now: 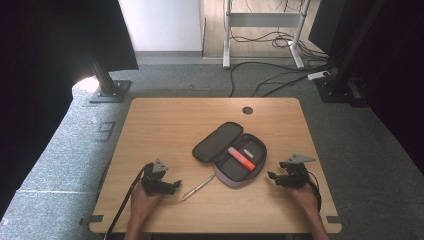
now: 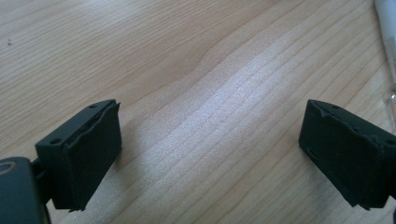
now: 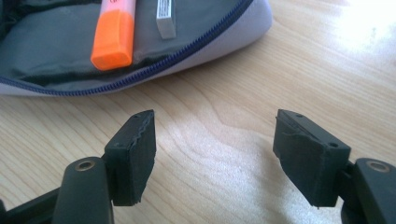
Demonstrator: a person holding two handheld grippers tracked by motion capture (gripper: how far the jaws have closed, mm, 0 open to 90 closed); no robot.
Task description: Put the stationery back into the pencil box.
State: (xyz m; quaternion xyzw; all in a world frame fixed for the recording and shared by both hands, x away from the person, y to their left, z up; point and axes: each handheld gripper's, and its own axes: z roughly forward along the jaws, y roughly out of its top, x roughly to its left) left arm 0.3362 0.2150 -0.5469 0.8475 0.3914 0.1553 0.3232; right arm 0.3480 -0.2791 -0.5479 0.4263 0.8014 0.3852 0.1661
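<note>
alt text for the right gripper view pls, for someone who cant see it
The right gripper points its two black jaws, open with nothing between them, across a light wooden table toward an open grey pencil case. Inside the case lie an orange highlighter and a small grey eraser.

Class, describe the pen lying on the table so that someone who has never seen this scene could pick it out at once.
Start at the wooden table and find the open pencil case near its middle. Just off the case's near left corner lies the pen, slim, silvery and alone on bare wood, unlike the orange highlighter inside the case.
</note>
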